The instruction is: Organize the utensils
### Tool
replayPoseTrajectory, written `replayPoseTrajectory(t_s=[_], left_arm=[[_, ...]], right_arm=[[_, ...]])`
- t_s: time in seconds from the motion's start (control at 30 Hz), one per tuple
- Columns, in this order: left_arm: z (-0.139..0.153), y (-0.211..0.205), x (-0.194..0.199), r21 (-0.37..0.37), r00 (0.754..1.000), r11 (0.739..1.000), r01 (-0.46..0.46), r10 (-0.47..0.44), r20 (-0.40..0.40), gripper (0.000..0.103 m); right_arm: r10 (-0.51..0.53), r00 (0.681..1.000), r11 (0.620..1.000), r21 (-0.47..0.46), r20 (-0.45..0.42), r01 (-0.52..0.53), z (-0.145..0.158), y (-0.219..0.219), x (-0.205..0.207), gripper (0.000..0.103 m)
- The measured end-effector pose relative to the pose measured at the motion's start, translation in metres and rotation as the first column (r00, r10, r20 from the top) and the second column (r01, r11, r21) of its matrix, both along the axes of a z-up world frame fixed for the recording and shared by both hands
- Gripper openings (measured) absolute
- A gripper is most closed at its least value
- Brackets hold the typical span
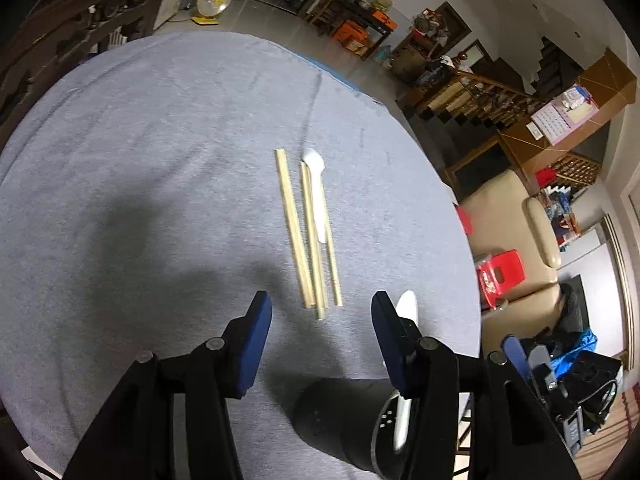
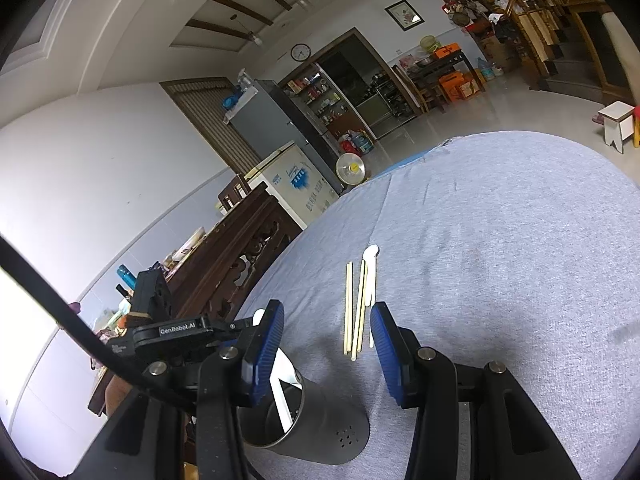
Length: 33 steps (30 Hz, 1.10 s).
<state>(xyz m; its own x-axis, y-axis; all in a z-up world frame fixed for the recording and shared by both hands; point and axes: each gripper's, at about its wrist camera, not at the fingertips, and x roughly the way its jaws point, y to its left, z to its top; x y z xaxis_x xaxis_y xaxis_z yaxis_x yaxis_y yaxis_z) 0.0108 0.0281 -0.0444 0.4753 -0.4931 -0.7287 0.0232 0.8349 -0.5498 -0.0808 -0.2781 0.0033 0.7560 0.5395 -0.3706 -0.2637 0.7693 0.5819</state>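
Chopsticks (image 1: 306, 232) lie on the round table (image 1: 140, 160), which has a gray cloth over it. They are pale wood and lie side by side, all pointing away from me. I count about four sticks, close together, with their near ends bunched up. One white spoon (image 1: 318, 184) lies among them, its round end on the far side.

My left gripper (image 1: 320, 308) hangs over the table, tilted down at the near ends of the sticks. Its two blue fingers (image 1: 256, 344) stand partly apart. Nothing is between them. I see only gray cloth in the gap, and the stick ends are just past the tips.

Right below that gripper sits a dark round holder (image 1: 336, 420). It is a metal cup with small holes near its base. It leans toward me in the left view, and I cannot tell if it stands straight. A second white spoon (image 1: 404, 416) pokes out of it, partly hidden behind the right finger.

My right gripper (image 2: 326, 324) is also partly apart, and it holds nothing. Its blue pads (image 2: 264, 352) frame the chopsticks (image 2: 356, 308), which lie farther out on the cloth. From this side I can look into the holder (image 2: 316, 428) and see the white spoon handle (image 2: 284, 396) leaning inside it. The other spoon (image 2: 371, 276) rests out by the sticks.

The left gripper shows at the left edge of the right view, close beside the holder.
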Motion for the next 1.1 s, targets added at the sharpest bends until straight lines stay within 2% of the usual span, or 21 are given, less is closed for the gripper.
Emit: replayPoseTrajectory(t_s=[0.27,0.47,0.9,1.03,1.07,1.1], left_arm=[[0.002,-0.006,0.006,-0.022,1.0,1.0,0.02,-0.02,-0.013,0.055],[0.005,0.004,0.005,-0.071,1.0,0.997,0.011,-0.012,-0.008,0.064],[0.024,-0.005,0.001,-0.148,0.994,0.983,0.107,-0.103,0.036,0.064],[0.027,-0.019,0.002,-0.129,0.988,0.98,0.151,-0.146,0.044,0.062],[0.027,-0.022,0.003,-0.125,0.987,0.979,0.159,-0.154,0.047,0.06],[0.026,-0.025,0.003,-0.123,0.985,0.978,0.168,-0.164,0.045,0.049]], right_arm=[[-0.007,1.0,1.0,0.002,-0.002,0.007,-0.003,-0.004,-0.002,0.048],[-0.01,1.0,1.0,0.006,-0.005,0.01,-0.005,-0.006,-0.002,0.048],[-0.006,1.0,1.0,0.001,-0.006,0.006,-0.003,-0.003,-0.005,0.048],[-0.007,1.0,1.0,0.004,-0.002,0.007,-0.002,-0.003,-0.005,0.048],[-0.008,1.0,1.0,0.005,-0.001,0.008,-0.002,-0.003,-0.005,0.048],[-0.009,1.0,1.0,0.005,-0.001,0.009,-0.002,-0.004,-0.005,0.048]])
